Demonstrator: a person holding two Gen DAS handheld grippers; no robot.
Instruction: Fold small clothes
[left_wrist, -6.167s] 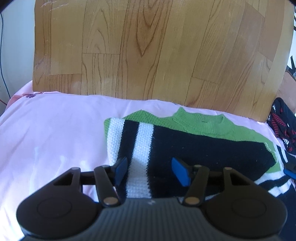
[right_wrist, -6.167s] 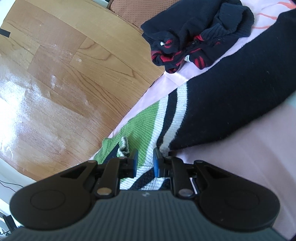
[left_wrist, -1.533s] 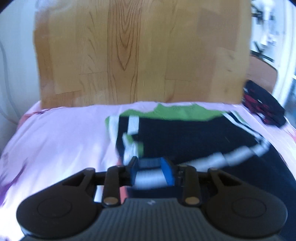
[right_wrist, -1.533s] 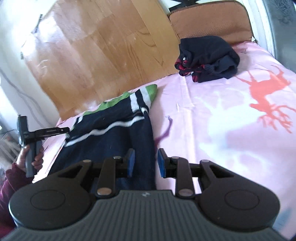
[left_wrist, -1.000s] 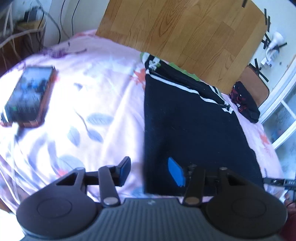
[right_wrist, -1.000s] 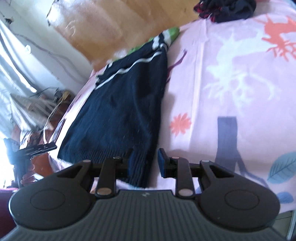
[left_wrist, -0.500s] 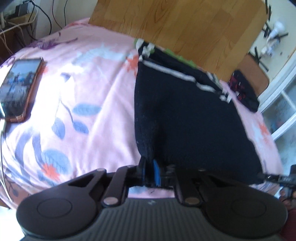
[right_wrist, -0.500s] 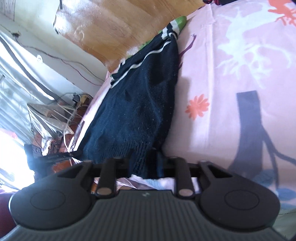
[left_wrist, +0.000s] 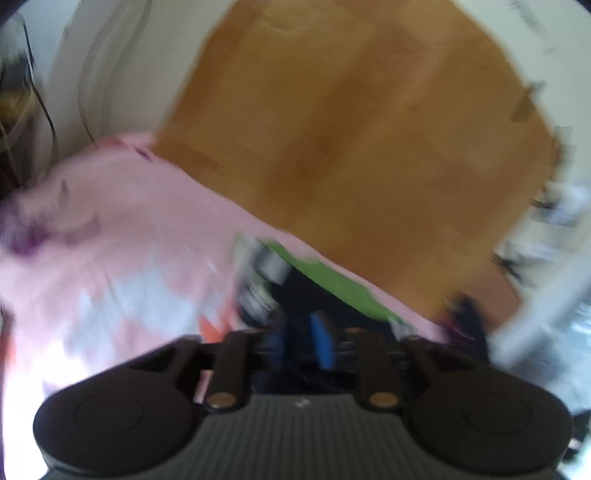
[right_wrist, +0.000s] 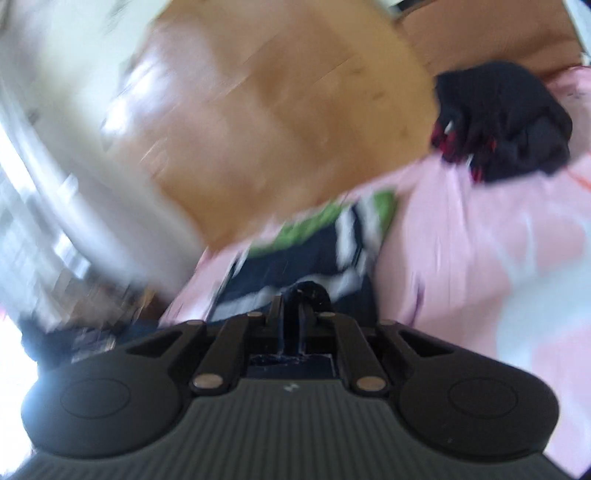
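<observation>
Both views are motion-blurred. A dark navy sweater with white stripes and a green collar end lies on the pink bedsheet below the wooden headboard. My left gripper is shut on the sweater's dark hem, blue pads close together with cloth between them. In the right wrist view the sweater stretches toward the headboard. My right gripper is shut on a bunched fold of the dark hem.
A wooden headboard stands behind the bed and shows in the right wrist view. A crumpled black and red garment lies on the sheet at the far right. Cables hang by the wall at left.
Both grippers have closed on the sweater's bottom hem and swung it up and forward toward the collar end. The views have turned from the bed's length to the headboard.
</observation>
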